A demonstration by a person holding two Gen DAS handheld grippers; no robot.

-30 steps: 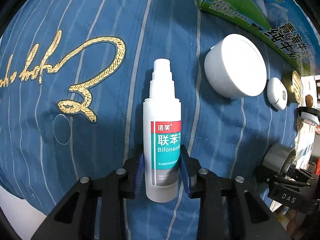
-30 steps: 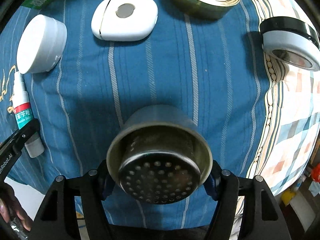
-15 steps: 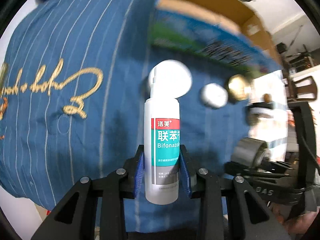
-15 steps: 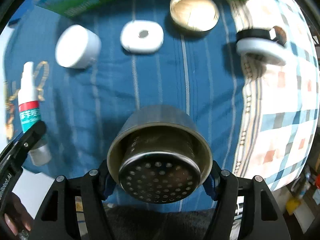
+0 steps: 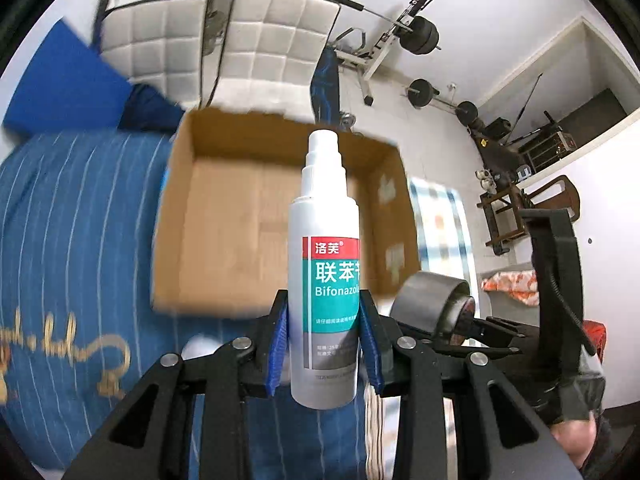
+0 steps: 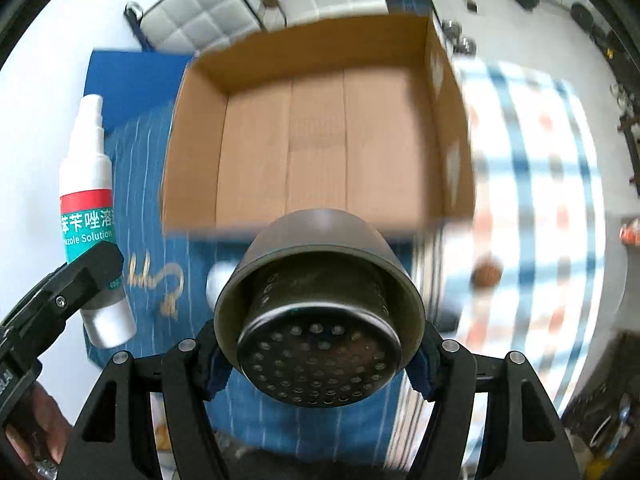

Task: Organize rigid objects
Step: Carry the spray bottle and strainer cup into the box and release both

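My left gripper (image 5: 325,344) is shut on a white spray bottle (image 5: 326,280) with a red and teal label, held upright in the air before an open cardboard box (image 5: 224,224). My right gripper (image 6: 320,364) is shut on a steel cup with a perforated strainer insert (image 6: 320,320), lifted in front of the same box (image 6: 320,148). The box looks empty inside. The bottle (image 6: 90,216) and the left gripper show at the left of the right wrist view. The cup (image 5: 432,300) shows at the right of the left wrist view.
The box sits on a blue striped cloth (image 5: 72,240) with gold embroidery. A checked cloth (image 6: 528,184) lies to the right. White quilted chairs (image 5: 256,40) and weight equipment (image 5: 416,36) stand behind. A small white object (image 6: 218,280) lies near the box's front wall.
Both grippers have lifted their objects off the blue cloth and tilted up toward the cardboard box. The small items on the cloth have dropped out of view.
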